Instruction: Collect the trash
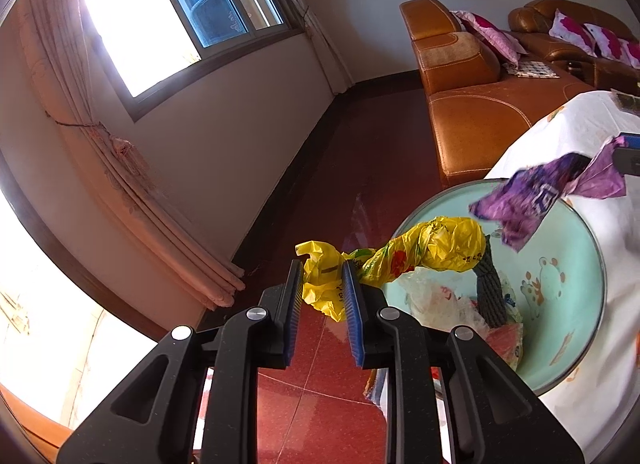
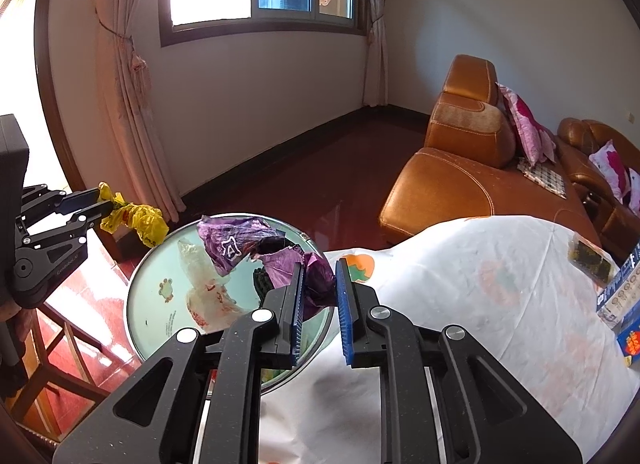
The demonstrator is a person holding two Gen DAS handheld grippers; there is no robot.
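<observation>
A round pale-green basin with a frog print sits at the edge of the table. In it lie clear crumpled plastic and a dark knitted piece. My left gripper is shut on one end of a yellow plastic bag, whose other end droops over the basin's rim. My right gripper is shut on a crumpled purple wrapper, which hangs in the air above the basin.
The table carries a white printed cloth. A snack packet and blue boxes lie at its far right. An orange leather sofa stands beyond the table. Red tiled floor and a wooden chair are on the left.
</observation>
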